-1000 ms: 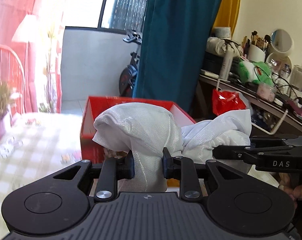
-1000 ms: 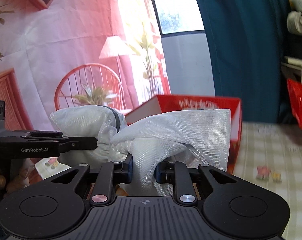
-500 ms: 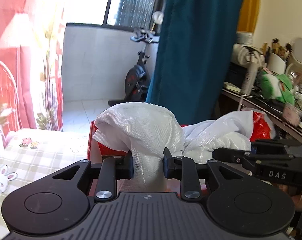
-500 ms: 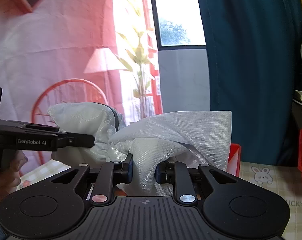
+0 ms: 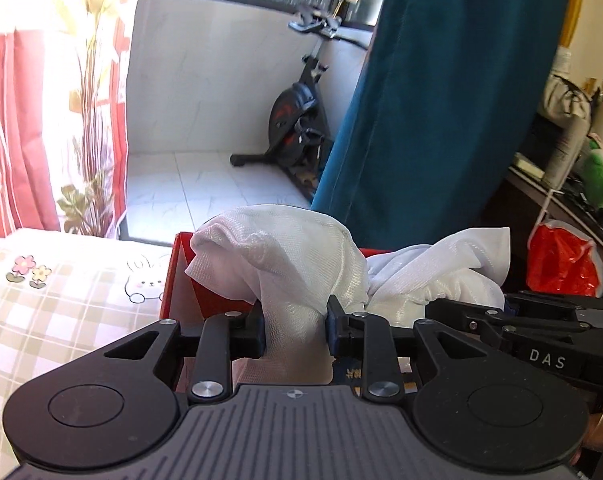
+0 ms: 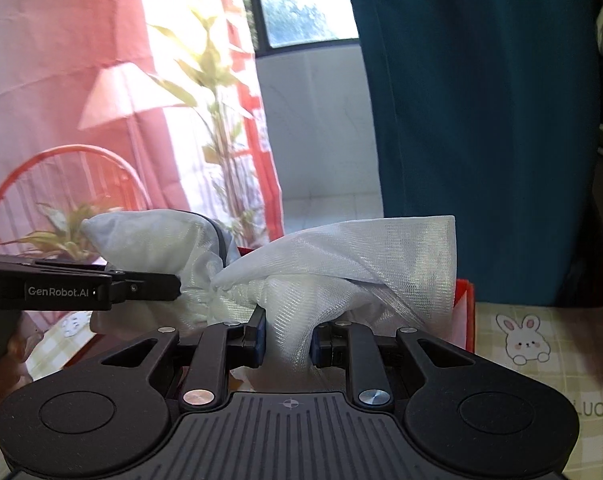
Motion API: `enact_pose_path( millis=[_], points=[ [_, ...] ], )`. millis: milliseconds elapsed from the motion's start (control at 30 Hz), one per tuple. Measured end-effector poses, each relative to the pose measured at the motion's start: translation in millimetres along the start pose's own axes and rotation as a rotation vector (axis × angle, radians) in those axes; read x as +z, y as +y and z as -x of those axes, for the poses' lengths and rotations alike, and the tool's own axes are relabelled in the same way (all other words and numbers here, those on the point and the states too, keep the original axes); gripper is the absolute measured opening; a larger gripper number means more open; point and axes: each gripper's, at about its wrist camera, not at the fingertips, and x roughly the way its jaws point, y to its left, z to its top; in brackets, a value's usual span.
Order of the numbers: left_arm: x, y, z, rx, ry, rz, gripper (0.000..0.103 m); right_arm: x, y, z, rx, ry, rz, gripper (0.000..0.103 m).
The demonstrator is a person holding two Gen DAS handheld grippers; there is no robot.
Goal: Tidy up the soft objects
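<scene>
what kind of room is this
Most likely a lived-in home room beside a balcony: an exercise bike stands on the tiled floor, a teal curtain hangs, and a bunny-print tablecloth covers the table.

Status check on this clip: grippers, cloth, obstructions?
Left gripper and right gripper both shut on white mesh cloth. Cloth bunched, held above red box. Nothing seen blocking.

A teal curtain (image 5: 441,100) hangs at the right, with a black exercise bike (image 5: 297,120) on the white tiled floor (image 5: 205,188) behind it. The surface wears a checked cloth (image 5: 61,304) printed with bunnies and flowers. A red plastic bag (image 5: 557,260) hangs by a cluttered shelf (image 5: 561,196). A pink printed backdrop (image 6: 81,80) fills the left.
</scene>
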Motion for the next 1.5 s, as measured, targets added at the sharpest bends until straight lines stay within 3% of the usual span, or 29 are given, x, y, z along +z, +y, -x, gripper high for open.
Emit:
enact_pose_path(
  millis=[167,267,367,533,733,1133,1167,1233,1333,1500],
  points=[
    [5,1,-20,0.022,0.037,-0.047,0.038,1,-14,-27,-0.027,0.053,-0.057,0.019],
    [3,0,-27,0.043,0.046,-0.072,0.047,-3,-21,-42,-0.055,0.097,-0.088,0.021],
    [1,1,-31,0.068,0.064,-0.08,0.056,-4,-22,-46,-0.094,0.115,-0.078,0.031],
    [1,0,-11,0.074,0.029,-0.093,0.07,-2,-16,-36,-0.118,0.097,-0.069,0.061],
    [-8,-5,28,0.078,-0.012,-0.1,0.071,-10,1,-8,-0.119,0.094,-0.01,0.061],
    [-67,3,109,0.032,-0.025,-0.059,0.074,-50,57,85,-0.112,-0.045,0.051,0.062],
    [-74,4,113,0.035,-0.023,-0.065,0.076,-56,60,90,-0.107,-0.05,0.035,0.063],
    [-91,6,120,0.063,-0.024,-0.084,0.08,-70,65,100,-0.103,-0.06,0.006,0.076],
    [-115,12,127,0.101,-0.004,-0.08,0.081,-95,72,113,-0.096,-0.074,-0.016,0.087],
    [-144,26,139,0.127,0.003,-0.008,0.081,-141,76,125,-0.029,-0.036,-0.072,0.082]
  ],
)
